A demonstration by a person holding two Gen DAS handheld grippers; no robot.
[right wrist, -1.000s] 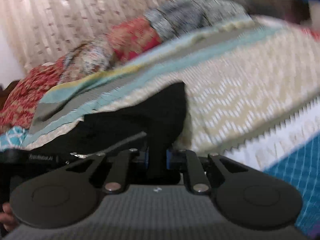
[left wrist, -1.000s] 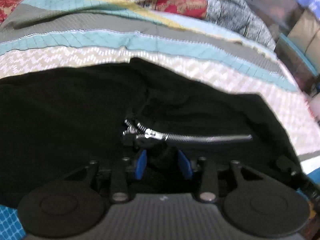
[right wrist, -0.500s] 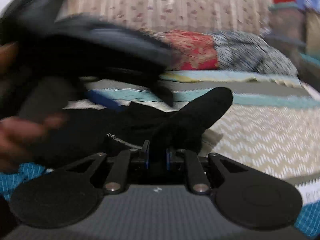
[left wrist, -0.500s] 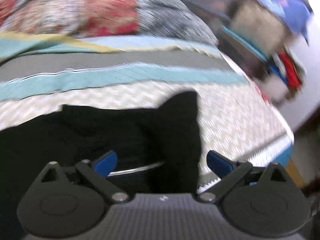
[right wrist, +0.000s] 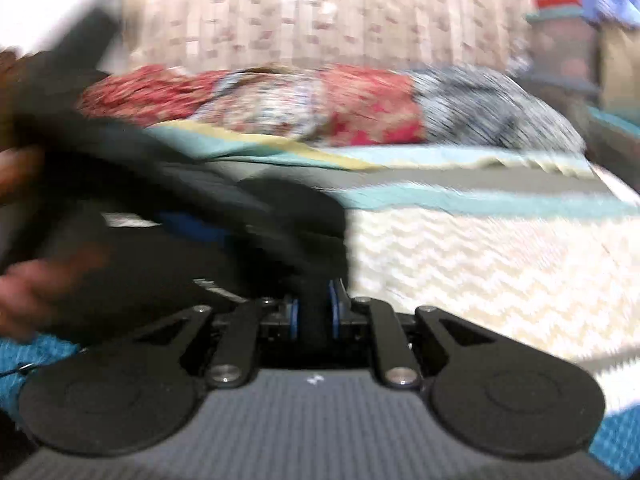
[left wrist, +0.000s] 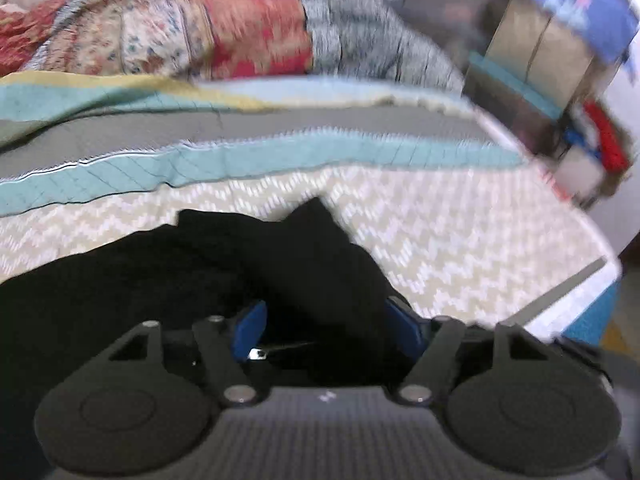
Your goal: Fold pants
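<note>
Black pants [left wrist: 168, 280] lie bunched on the bed's patterned quilt [left wrist: 460, 216]. In the left wrist view my left gripper [left wrist: 326, 326] is open, its blue pads [left wrist: 249, 326] standing on either side of a raised fold of the black cloth. In the right wrist view my right gripper [right wrist: 314, 312] is shut on a fold of the black pants [right wrist: 160, 280] and holds it just above the quilt. The left gripper's body [right wrist: 168, 184] crosses the right wrist view at the left, blurred, with a hand [right wrist: 36, 284] on it.
A rolled patchwork blanket [left wrist: 224, 36] lies along the far side of the bed. Shelves and piled cloth [left wrist: 568, 72] stand beyond the bed's right edge. A curtain [right wrist: 320, 12] hangs behind. A blue sheet [right wrist: 616, 436] shows at the near edge.
My left gripper let go of the pants near the zip, opened wide, and now stands narrower around a fold. My right gripper stayed shut on the cloth and swung left toward the left gripper.
</note>
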